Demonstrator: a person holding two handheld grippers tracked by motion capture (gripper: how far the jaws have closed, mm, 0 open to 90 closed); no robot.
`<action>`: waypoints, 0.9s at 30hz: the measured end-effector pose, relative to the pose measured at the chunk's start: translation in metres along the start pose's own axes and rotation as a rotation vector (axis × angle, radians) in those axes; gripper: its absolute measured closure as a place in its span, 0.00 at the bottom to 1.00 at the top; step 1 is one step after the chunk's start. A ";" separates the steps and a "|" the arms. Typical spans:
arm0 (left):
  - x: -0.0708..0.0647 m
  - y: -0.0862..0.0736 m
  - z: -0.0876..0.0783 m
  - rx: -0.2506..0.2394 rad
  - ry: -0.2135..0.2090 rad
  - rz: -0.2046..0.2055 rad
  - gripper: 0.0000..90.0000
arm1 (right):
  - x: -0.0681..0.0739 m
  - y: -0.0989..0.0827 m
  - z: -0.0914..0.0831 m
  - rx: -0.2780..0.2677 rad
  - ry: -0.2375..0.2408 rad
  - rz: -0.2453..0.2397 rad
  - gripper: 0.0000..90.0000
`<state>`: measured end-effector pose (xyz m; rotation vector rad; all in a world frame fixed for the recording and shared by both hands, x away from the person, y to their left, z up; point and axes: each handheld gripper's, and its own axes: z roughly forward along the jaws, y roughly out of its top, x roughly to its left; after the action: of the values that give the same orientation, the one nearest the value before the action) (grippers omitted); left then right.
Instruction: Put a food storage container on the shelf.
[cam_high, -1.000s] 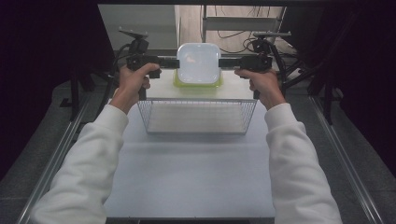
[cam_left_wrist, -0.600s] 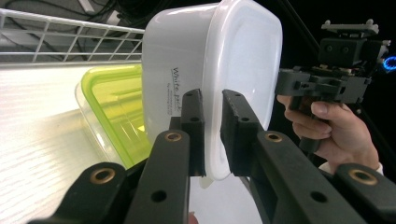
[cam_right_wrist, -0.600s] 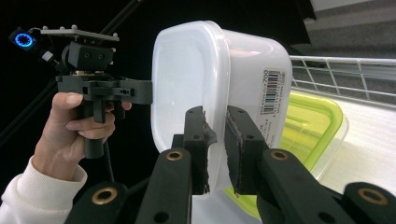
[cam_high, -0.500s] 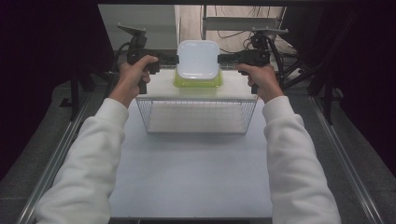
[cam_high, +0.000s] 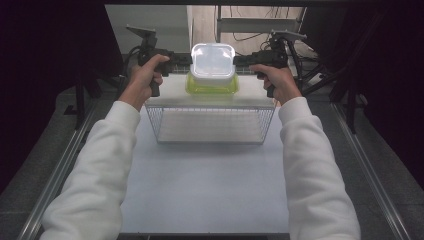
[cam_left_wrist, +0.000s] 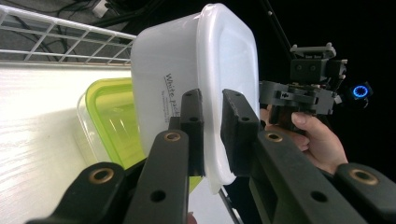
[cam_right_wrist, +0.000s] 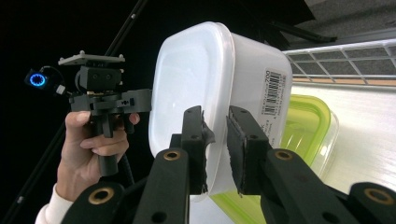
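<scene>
Left tongs: your left tongs (cam_high: 176, 59) are clamped on the left rim of the white container (cam_high: 213, 62); in the left gripper view the two pads pinch the lid's lip (cam_left_wrist: 212, 135).
Right tongs: your right tongs (cam_high: 245, 60) grip the opposite rim of the same container (cam_right_wrist: 219, 93); the jaws have just been opening a little, yet the rim sits pinched between the pads.
Container: it hangs level between both tongs, over the far edge of the tabletop (cam_high: 210, 190), directly above the green-lidded container (cam_high: 212, 86), which rests on the white ledge behind the wire basket (cam_high: 210, 125).
Hands: your left hand (cam_high: 145, 75) and right hand (cam_high: 277, 80) wrap the handles, forearms stretched forward, tongs pointing inward at each other.
Change: since a second ago both of your hands and the white container have shifted slightly farther toward the tabletop's far edge; the green-lidded container has stayed put.
</scene>
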<state>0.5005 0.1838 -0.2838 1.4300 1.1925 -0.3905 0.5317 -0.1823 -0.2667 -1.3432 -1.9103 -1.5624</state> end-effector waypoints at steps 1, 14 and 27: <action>0.001 0.000 0.000 -0.001 -0.001 -0.002 0.88 | -0.001 0.000 0.000 0.001 -0.001 0.002 0.84; 0.009 0.004 0.004 -0.013 -0.029 -0.055 0.87 | -0.010 0.007 0.005 0.002 0.012 0.074 0.83; 0.006 -0.004 0.000 -0.015 -0.036 -0.069 0.88 | -0.007 0.004 0.001 0.011 0.016 0.090 0.86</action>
<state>0.5001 0.1853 -0.2909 1.3661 1.2154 -0.4517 0.5392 -0.1848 -0.2698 -1.3871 -1.8204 -1.5132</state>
